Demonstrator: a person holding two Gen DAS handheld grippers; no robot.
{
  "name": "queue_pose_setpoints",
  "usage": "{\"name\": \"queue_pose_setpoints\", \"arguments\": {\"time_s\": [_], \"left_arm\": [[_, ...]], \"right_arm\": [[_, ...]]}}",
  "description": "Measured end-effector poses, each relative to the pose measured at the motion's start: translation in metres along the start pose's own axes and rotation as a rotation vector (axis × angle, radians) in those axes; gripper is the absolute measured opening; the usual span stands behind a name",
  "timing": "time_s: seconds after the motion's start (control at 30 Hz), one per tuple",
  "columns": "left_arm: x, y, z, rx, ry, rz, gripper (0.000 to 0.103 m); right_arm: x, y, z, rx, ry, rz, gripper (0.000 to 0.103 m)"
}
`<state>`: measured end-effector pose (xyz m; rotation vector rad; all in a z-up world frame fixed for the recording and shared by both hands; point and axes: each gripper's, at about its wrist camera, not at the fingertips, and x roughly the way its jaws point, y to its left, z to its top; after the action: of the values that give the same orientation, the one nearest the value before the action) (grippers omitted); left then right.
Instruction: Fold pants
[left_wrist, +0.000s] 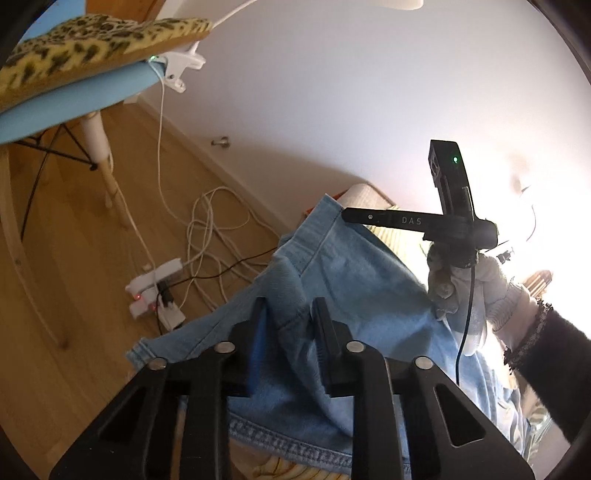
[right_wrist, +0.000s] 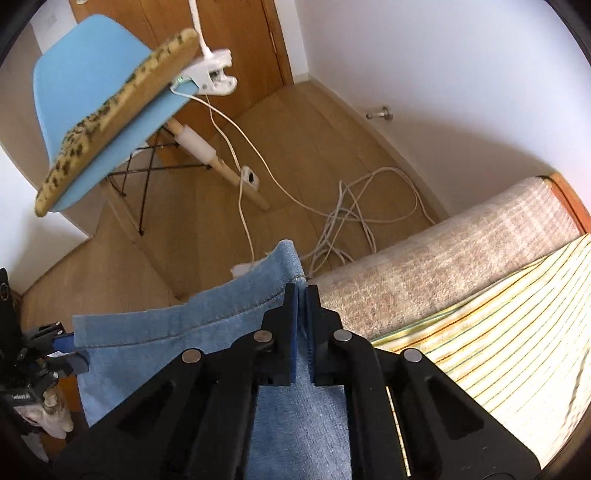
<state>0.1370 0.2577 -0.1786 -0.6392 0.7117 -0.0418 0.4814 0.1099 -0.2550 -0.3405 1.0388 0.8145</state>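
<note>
- left black two-finger gripper (left_wrist: 286, 325) is pinching a bunched fold of the light blue denim pants (left_wrist: 354, 280), fabric squeezed between both fingers
- right black two-finger gripper (right_wrist: 301, 314) is clamping down tight on the hemmed edge of the same pants (right_wrist: 155, 354), jaws almost touching with just denim between them
- the pants are hanging in the air between the two grippers, draping over the edge of a bed with a yellow striped sheet (right_wrist: 498, 332) and a beige quilted mattress side (right_wrist: 443, 258)
- a gloved hand (left_wrist: 465, 295) is gripping the right tool's handle in the left wrist view
- in the background, a light blue plastic chair (right_wrist: 74, 92) with a leopard-print cushion (right_wrist: 122, 110) is sitting on the wooden floor (right_wrist: 314, 147), white cables (right_wrist: 351, 214) are tangling near the wall
</note>
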Motion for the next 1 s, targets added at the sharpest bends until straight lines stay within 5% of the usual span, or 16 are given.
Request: {"name": "queue_pose_setpoints", "arguments": {"time_s": [0.2, 0.3, 0.4, 0.47, 0.53, 1.0], "left_arm": [[0.002, 0.003, -0.005, -0.001, -0.002, -0.027, 0.018], [0.000, 0.002, -0.007, 0.001, -0.005, -0.034, 0.018], [-0.004, 0.000, -0.007, 0.009, -0.011, -0.040, 0.018], [-0.007, -0.001, -0.006, 0.016, -0.015, -0.045, 0.018], [-0.010, 0.000, -0.005, 0.017, -0.018, -0.053, 0.017], [-0.044, 0.018, 0.009, -0.056, -0.061, -0.120, 0.016]], "right_arm": [[0.009, 0.002, 0.006, -0.007, 0.059, -0.005, 0.006], [0.021, 0.000, 0.006, 0.008, 0.093, -0.023, 0.034], [0.025, 0.005, 0.008, -0.018, 0.072, -0.033, 0.039], [0.025, 0.008, 0.008, -0.028, 0.075, -0.007, 0.034], [0.021, 0.013, 0.008, -0.049, 0.078, -0.027, 0.009], [-0.041, 0.045, 0.038, -0.076, -0.081, -0.061, 0.005]]}}
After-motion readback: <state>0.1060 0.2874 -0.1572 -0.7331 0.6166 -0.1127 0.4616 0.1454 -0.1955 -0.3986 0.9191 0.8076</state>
